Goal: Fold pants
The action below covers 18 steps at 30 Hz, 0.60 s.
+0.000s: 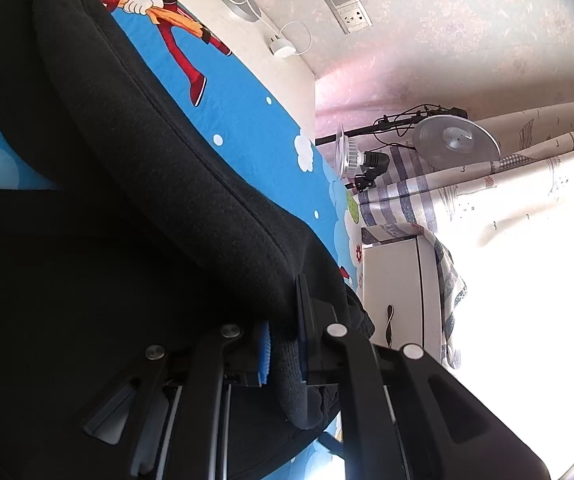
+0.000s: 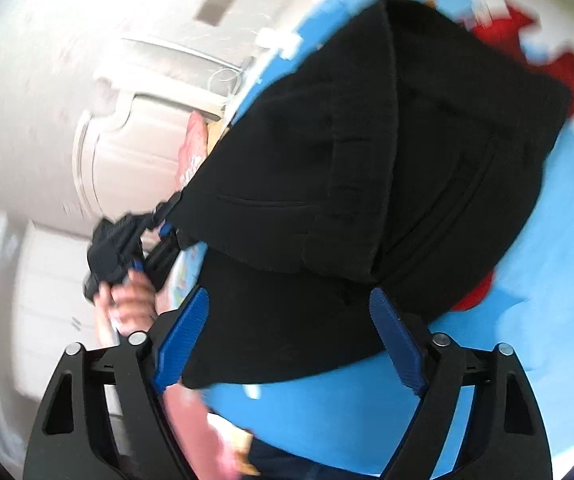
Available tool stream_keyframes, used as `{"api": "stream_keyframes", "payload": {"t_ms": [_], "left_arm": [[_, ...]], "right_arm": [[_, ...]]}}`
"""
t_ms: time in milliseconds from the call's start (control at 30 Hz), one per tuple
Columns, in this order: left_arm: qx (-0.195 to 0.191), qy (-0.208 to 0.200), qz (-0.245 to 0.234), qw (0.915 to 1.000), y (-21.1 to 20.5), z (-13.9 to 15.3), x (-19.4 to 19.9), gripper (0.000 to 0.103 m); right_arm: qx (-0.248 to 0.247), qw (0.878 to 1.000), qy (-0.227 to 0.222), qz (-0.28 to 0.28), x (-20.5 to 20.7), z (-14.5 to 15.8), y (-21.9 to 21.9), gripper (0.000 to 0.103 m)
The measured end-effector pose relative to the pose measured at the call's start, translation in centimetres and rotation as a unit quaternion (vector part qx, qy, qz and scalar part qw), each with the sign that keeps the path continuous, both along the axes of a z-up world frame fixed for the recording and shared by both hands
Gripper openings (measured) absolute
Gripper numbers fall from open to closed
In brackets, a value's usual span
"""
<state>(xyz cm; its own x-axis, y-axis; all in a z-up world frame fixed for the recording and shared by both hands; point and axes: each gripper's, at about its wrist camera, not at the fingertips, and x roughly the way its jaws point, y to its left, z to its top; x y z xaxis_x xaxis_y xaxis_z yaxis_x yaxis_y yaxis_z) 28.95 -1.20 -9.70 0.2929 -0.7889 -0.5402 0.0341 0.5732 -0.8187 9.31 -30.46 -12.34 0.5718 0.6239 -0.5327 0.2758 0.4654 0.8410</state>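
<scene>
Black pants (image 1: 147,140) lie partly folded on a blue cartoon-print bedsheet (image 1: 247,120). My left gripper (image 1: 285,346) is shut on a thick edge of the pants, with the fabric pinched between its blue pads. The right wrist view is blurred. It shows the pants (image 2: 367,160) folded into a heap. My right gripper (image 2: 289,296) is open, and its blue fingers (image 2: 397,340) stand on either side of the near edge of the cloth without pressing on it. At the left of that view a hand (image 2: 127,304) holds the left gripper (image 2: 167,224) at the pants' left corner.
Two reflector lamps (image 1: 455,140) on a black stand rise beyond the bed's far edge. A patterned curtain (image 1: 527,176) and a white cabinet (image 1: 391,280) stand beside them. A charger with a white cable (image 1: 283,46) lies on the ledge by the wall. White furniture (image 2: 135,140) stands left of the bed.
</scene>
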Motion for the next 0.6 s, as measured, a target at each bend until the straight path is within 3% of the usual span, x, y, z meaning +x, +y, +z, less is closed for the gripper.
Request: {"api": "stream_keyframes", "payload": {"t_ms": [167,300,367,500,600], "left_arm": [[0.002,-0.007,-0.003,1.0,0.1,0.3,0.1,0.01],[0.004,-0.01,-0.004,0.9999,0.3,0.5,0.0,0.01],[0.003,-0.012,-0.004,0.9999,0.5,0.7,-0.2,0.01],[0.0,-0.02,-0.001,0.9998,1.3,1.4,-0.8,0.01],[0.001,-0.023,0.006,0.9997,2.0,1.5,-1.7,0.01]], "right_arm": [[0.069,0.997,0.006,-0.021,0.7,-1.7,1.7,0.076],[0.066,0.997,0.002,-0.045,1.6,-2.4,3.3,0.076],[0.069,0.994,0.002,-0.082,1.8,-3.1,3.2,0.075],[0.058,0.989,-0.024,-0.134,2.3,-2.5,2.6,0.067],[0.032,0.989,-0.053,-0.138,2.6,-1.4,1.6,0.045]]}}
